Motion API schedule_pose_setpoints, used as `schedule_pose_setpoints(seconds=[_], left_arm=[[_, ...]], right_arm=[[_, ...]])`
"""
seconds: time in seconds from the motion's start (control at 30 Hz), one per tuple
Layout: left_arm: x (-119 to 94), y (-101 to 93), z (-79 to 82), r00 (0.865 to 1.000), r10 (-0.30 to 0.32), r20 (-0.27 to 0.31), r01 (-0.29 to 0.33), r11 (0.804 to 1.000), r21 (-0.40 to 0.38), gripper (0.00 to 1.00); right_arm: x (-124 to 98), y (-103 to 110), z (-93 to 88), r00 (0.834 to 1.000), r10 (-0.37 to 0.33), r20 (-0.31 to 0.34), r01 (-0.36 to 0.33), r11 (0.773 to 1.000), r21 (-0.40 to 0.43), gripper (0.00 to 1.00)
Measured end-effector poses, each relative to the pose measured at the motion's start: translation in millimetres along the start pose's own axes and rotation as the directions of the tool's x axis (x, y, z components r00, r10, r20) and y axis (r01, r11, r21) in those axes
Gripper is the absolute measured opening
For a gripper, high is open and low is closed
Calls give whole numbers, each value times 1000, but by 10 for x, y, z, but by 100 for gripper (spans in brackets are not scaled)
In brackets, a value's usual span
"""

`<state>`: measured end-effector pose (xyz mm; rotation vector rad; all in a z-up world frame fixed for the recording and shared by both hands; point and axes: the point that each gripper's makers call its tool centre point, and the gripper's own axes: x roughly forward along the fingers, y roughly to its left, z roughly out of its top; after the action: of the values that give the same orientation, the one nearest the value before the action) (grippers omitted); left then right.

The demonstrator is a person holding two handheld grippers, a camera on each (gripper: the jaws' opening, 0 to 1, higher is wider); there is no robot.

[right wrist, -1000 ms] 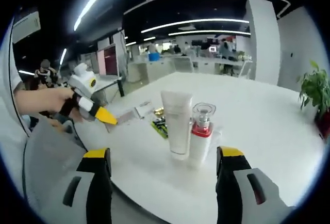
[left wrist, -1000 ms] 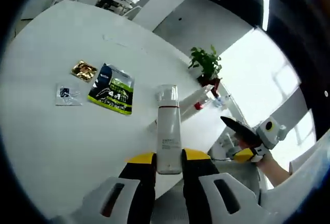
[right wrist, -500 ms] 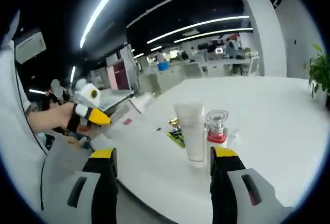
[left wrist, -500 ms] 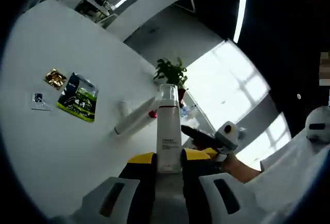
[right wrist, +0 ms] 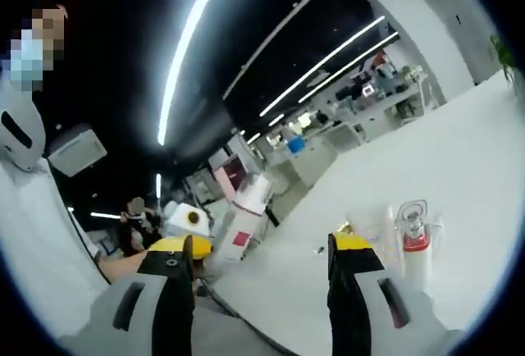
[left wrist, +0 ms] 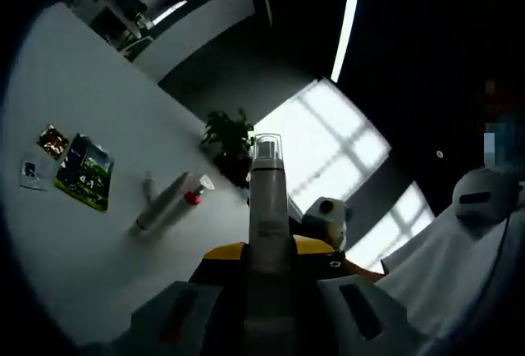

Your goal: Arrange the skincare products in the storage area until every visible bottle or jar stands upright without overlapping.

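Left tool lifted with bottle; right tool open, off the bench.

Left gripper view: the left tool (left wrist: pixel 267 251) is clamped on a tall white bottle (left wrist: pixel 267 208), as it was a second ago, but the bottle now stands against the ceiling and window instead of over the bench (left wrist: pixel 74 110); the camera has tipped up. On the bench lie a white tube (left wrist: pixel 166 203) with a red-collared bottle (left wrist: pixel 195 195) at its end, a green packet (left wrist: pixel 84 182), a gold sachet (left wrist: pixel 52 140) and a small clear sachet (left wrist: pixel 29 171), all smaller in view than before. A potted plant (left wrist: pixel 225 134) sits behind.

Right gripper view: the right tool (right wrist: pixel 261 251) has its jaws wide apart, holding nothing. The red-collared bottle (right wrist: pixel 414 237) stands upright, with a pale tube just beside it, now off to the right rather than between the jaws. The left tool and its white bottle (right wrist: pixel 243 212) show at left.
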<state>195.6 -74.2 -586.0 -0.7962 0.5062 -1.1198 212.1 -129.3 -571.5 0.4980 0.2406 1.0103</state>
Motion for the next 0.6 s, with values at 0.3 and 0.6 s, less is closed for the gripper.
schedule_pose_setpoints(seconds=[0.3, 0.6], left_arm=[[13, -296, -41, 996, -90, -22, 91, 994, 56, 16], [33, -455, -103, 988, -154, -18, 155, 987, 38, 16]], right_arm=[[158, 353, 57, 988, 141, 64, -148, 981, 128, 57], [202, 460, 151, 974, 194, 114, -214, 957, 196, 39]])
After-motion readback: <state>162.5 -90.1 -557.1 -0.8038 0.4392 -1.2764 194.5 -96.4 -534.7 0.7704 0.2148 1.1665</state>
